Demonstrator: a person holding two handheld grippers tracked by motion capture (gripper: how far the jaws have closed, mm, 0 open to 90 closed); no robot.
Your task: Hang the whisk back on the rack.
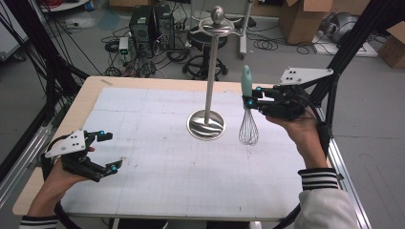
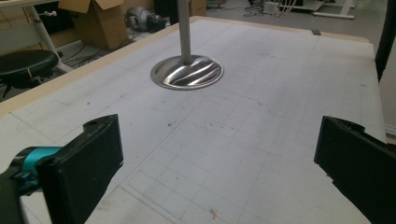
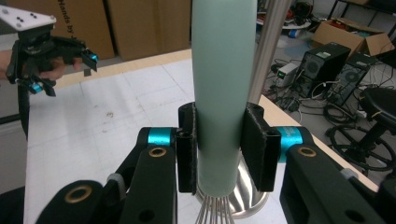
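Note:
A whisk (image 1: 248, 109) with a pale green handle (image 3: 223, 88) and a wire head hangs upright above the mat, right of a steel stand. My right gripper (image 1: 249, 98) is shut on the handle, and its black pads (image 3: 187, 144) press both sides of it. The stand has a round base (image 1: 206, 125), a tall pole (image 1: 211, 71) and a ring with a ball on top (image 1: 217, 21). My left gripper (image 1: 109, 151) hovers open over the mat's near left corner, nothing between its jaws; it appears far off as the left gripper (image 3: 60, 67) in the right gripper view.
A white gridded mat (image 1: 157, 162) covers the wooden table (image 1: 90, 90). Beyond the far edge lie computer towers (image 1: 153, 24), cables, a stool (image 1: 205, 38) and cardboard boxes (image 1: 305, 19). Black frame posts (image 1: 344, 52) stand at the right.

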